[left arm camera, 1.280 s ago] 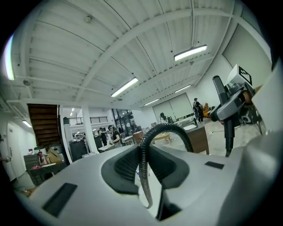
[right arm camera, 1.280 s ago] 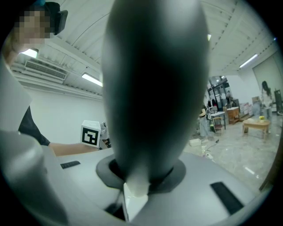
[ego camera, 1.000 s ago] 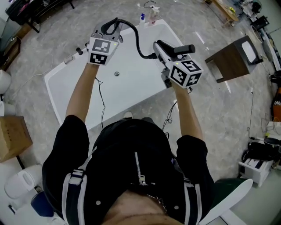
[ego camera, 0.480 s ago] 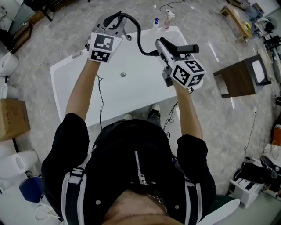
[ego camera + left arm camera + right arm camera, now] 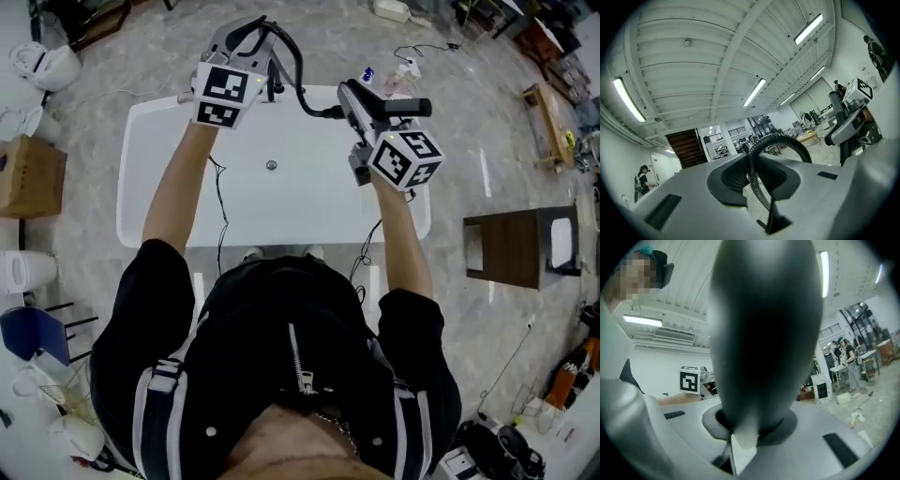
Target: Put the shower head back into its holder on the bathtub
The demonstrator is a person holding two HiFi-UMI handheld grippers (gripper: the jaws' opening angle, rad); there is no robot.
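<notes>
Shower head point(image 5: 764, 333) | clamped in R gripper point(image 5: 752, 425) | hose point(image 5: 780, 140) in L gripper point(image 5: 757, 176)

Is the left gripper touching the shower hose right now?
Touching. The left gripper view shows the shower hose clamped between the pads of the left gripper, looping upward out of them.

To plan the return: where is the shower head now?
Head view, right of centre: the right gripper holds the shower head above the bathtub, its hose leading to the left gripper.
</notes>
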